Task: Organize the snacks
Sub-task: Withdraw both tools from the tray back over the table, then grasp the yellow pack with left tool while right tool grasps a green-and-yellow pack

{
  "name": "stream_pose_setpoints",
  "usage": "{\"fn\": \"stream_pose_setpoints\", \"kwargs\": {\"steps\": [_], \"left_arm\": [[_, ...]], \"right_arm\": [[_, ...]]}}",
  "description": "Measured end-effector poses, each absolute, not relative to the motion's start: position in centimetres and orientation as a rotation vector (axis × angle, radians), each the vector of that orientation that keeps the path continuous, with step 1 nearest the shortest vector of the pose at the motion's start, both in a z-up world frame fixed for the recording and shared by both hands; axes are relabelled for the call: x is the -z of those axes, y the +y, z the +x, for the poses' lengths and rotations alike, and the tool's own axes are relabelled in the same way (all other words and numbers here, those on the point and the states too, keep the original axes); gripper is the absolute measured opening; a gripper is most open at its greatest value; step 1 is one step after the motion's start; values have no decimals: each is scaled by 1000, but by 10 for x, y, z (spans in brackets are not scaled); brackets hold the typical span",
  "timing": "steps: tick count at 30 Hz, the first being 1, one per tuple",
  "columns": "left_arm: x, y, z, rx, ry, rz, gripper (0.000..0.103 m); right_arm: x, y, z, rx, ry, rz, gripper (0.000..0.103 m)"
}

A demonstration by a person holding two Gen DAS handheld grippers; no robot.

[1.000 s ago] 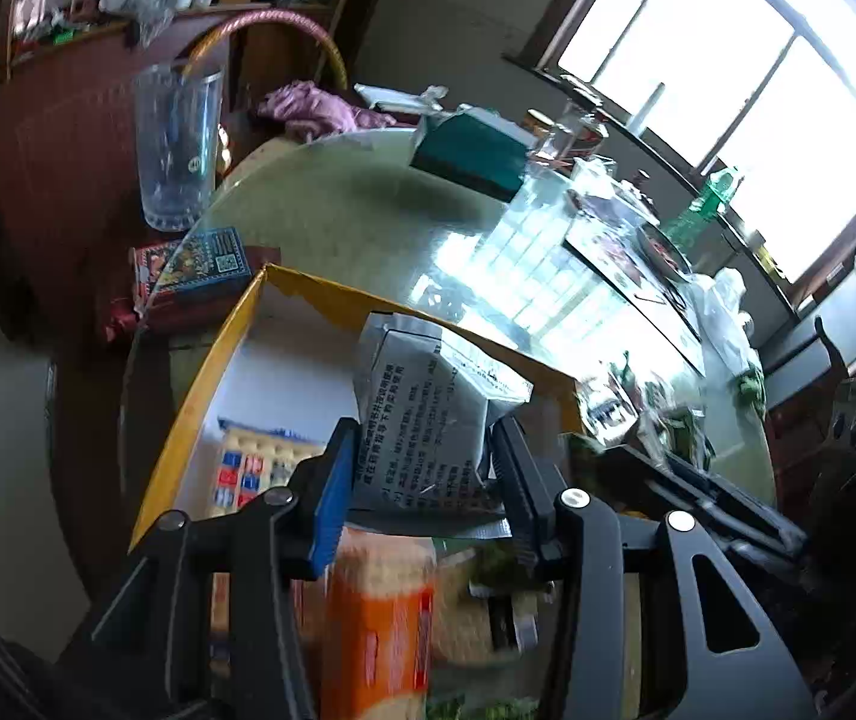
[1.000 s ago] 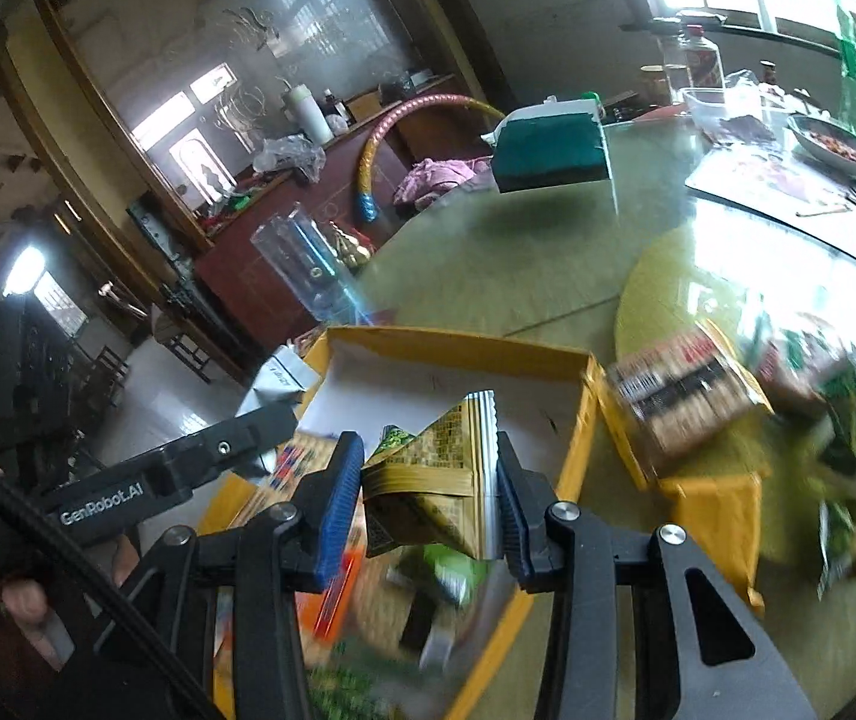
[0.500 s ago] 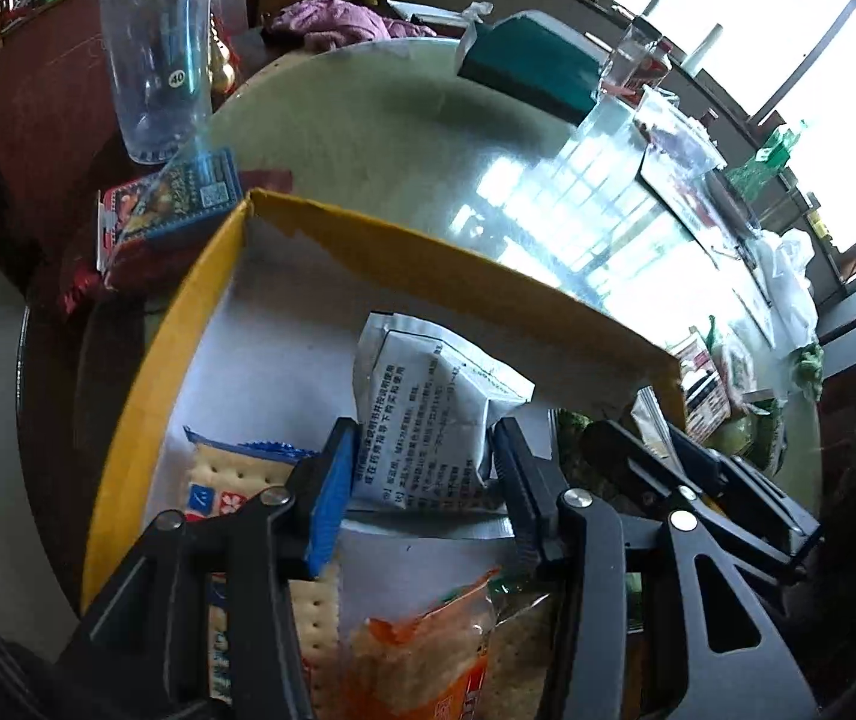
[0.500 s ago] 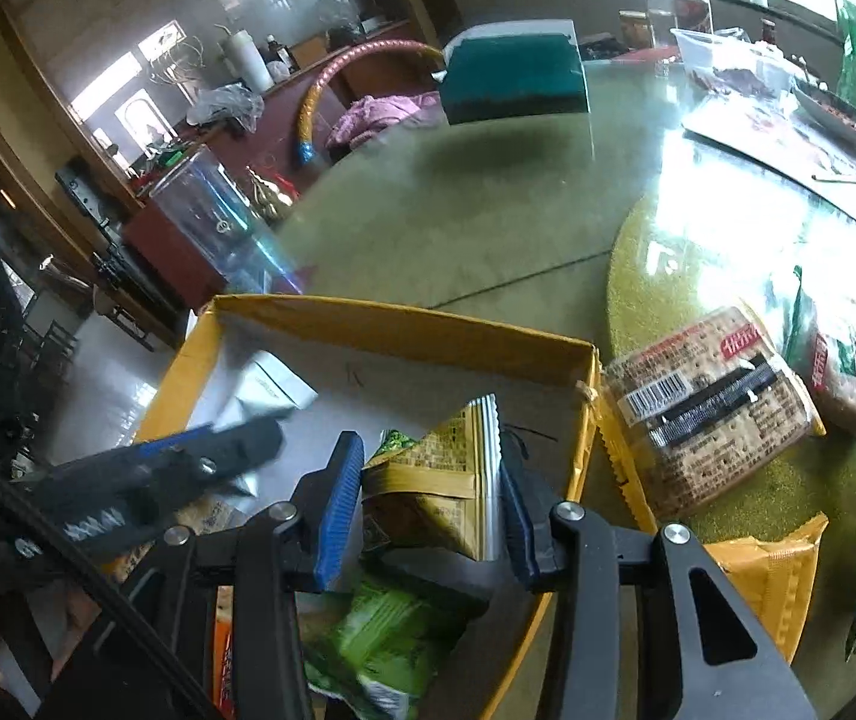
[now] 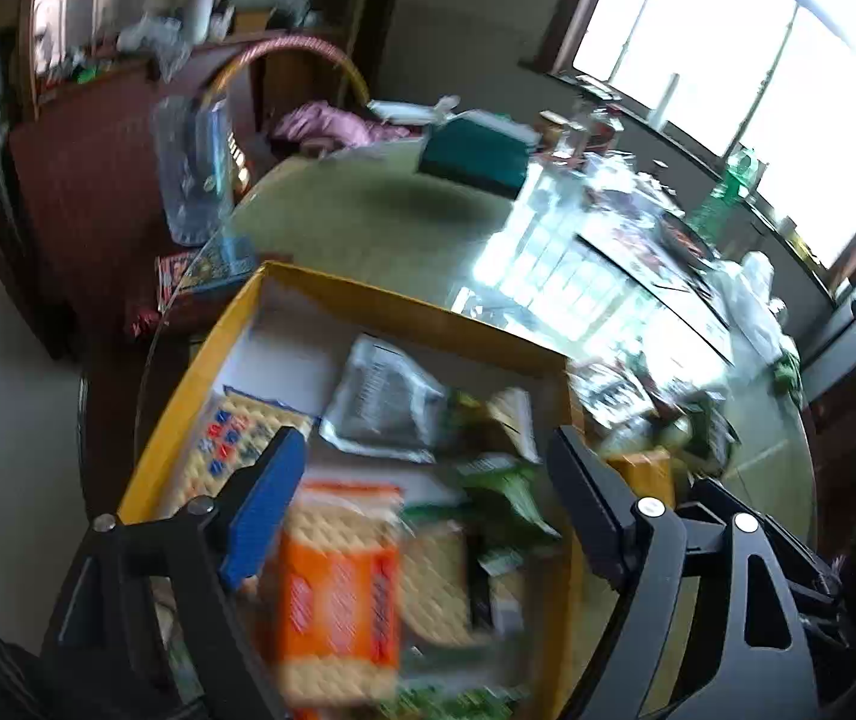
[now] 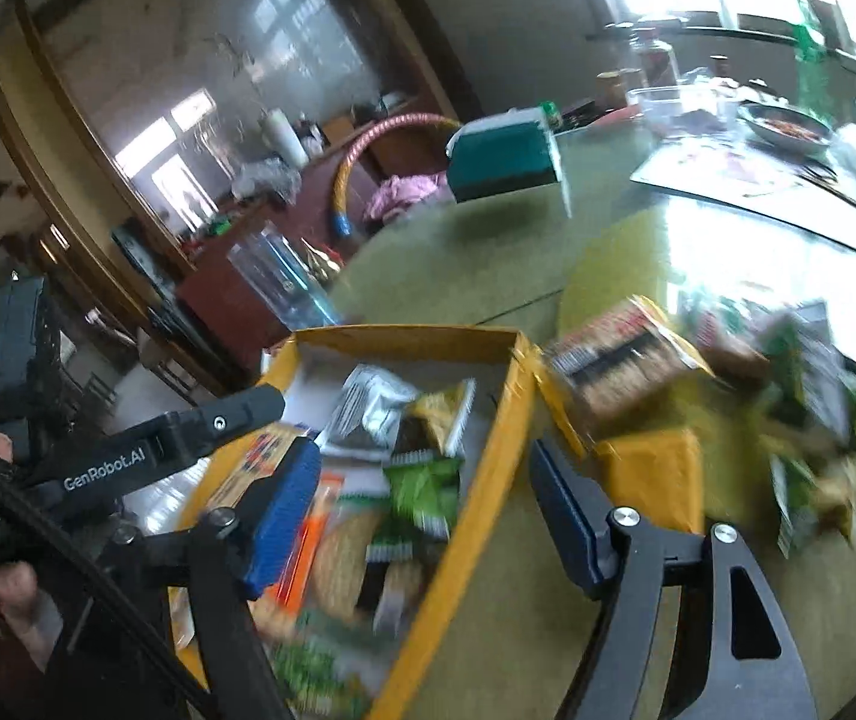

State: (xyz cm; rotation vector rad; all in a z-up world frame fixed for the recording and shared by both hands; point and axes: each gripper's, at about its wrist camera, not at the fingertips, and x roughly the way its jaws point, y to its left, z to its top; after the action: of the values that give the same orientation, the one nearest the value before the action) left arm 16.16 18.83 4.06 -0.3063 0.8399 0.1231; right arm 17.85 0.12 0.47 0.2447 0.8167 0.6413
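Observation:
A yellow cardboard box (image 5: 368, 300) holds several snack packs. A silver-grey packet (image 5: 386, 402) lies at its far end, also in the right wrist view (image 6: 368, 408). A yellow-green packet (image 6: 440, 414) lies beside it. My left gripper (image 5: 422, 504) is open and empty above the box, over an orange cracker pack (image 5: 338, 588). My right gripper (image 6: 428, 510) is open and empty over the box's right wall (image 6: 488, 468). More snack packs, one a brown cracker pack (image 6: 620, 366), lie on the table to the right of the box.
The round green glass table (image 6: 548, 276) carries a teal tissue box (image 6: 503, 165), dishes and bottles at the far side. A clear plastic cup (image 5: 191, 174) stands by the table's left edge. The left gripper's arm (image 6: 146, 456) crosses the right wrist view.
Both grippers opened. The silver-grey packet and the yellow-green packet dropped into the box. Both grippers pulled back and up; the views are blurred by motion.

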Motion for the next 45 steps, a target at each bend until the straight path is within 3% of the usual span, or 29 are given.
{"fn": "stream_pose_setpoints", "kwargs": {"steps": [12,24,45], "left_arm": [[-30,79,115,-13,829,-213,83],[-15,30,125,14,909,-131,83],[39,16,248,-68,1046,-186,82]], "right_arm": [[27,-133,123,-414,833,362,76],[45,-176,114,-396,858,401,76],[59,-200,123,-365,882,435,76]]}}
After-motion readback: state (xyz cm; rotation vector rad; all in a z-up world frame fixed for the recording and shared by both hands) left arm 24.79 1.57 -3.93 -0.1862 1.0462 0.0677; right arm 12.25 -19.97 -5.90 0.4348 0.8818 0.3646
